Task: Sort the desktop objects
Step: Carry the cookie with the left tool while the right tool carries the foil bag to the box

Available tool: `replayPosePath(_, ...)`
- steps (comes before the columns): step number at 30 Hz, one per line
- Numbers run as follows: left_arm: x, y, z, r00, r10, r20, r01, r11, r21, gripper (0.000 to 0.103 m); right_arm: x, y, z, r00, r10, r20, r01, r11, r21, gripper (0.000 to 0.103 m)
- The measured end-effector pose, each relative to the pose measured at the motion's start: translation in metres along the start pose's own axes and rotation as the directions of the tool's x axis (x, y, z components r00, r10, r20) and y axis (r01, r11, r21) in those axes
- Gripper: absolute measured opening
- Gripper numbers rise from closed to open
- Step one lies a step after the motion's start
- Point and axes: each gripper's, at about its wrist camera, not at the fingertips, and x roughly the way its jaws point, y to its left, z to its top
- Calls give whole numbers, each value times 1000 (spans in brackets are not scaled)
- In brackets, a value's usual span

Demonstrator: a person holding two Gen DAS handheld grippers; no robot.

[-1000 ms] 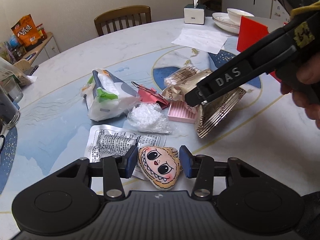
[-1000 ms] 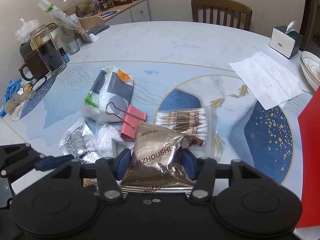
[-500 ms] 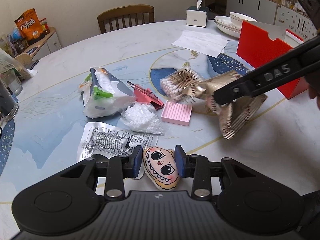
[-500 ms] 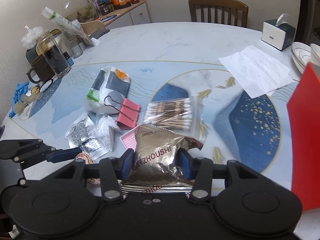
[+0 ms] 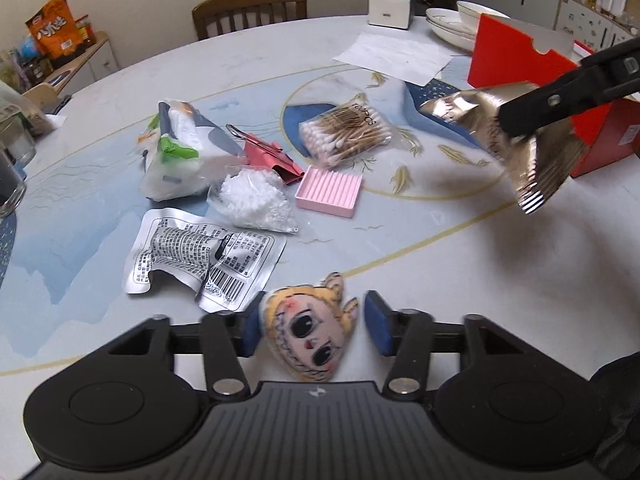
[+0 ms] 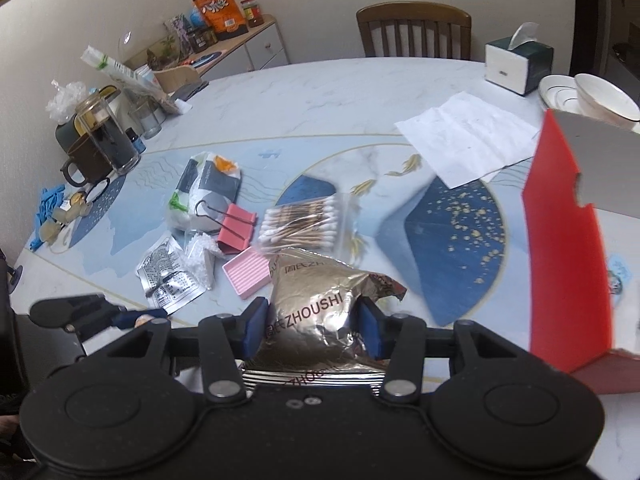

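the right tongs (image 6: 310, 326) are clamping a gold foil snack pouch (image 6: 316, 312) between both blue pads, the pouch bulging up past the fingertips and lifted clear of the tabletop (image 6: 320, 92). in the left wrist view the same pouch (image 5: 516, 140) is hanging in the air from the right tongs (image 5: 520, 120), just in front of a red box (image 5: 516, 56) that is standing to the right of them.

the left tongs (image 5: 312, 322) are sitting low at the tabletop (image 5: 440, 264) with a small cartoon-face plush (image 5: 310, 332) between their pads. their jaws have just been opening: the left pad is touching the plush's edge, the right pad is standing apart from it, so they are not gripping it. the plush is lying face up with its hair end pointing away from the tongs.

ahead of the left tongs and slightly left, a silver printed sachet (image 5: 200, 256) is lying flat. beyond it are a clear bag of white beads (image 5: 252, 196), a pink ridged tray (image 5: 330, 192), a pink binder clip (image 5: 268, 156) and a white plastic bag with green and grey print (image 5: 180, 148). a clear pack of cotton swabs (image 5: 346, 132) is lying farther ahead, between the left tongs and the hanging pouch. a sheet of white paper (image 5: 396, 54) and a tissue box (image 5: 390, 6) are at the far side.
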Motion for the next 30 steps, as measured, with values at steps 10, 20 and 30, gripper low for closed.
replayPosePath(10, -20, -12, 14, 999, -41, 25, 42, 999, -34, 40, -39, -23, 5, 999, -7, 50, 6, 1000, 15, 47)
replayPosePath(20, -40, -46, 68, 990, -93, 108, 93, 996, -3, 40, -72, -64, 14, 994, -31, 104, 29, 999, 21, 47)
replayPosePath(30, -41, -101, 118, 977, -151, 153, 142, 988, 65, 40, -96, -123, 20, 987, -76, 140, 71, 997, 43, 47)
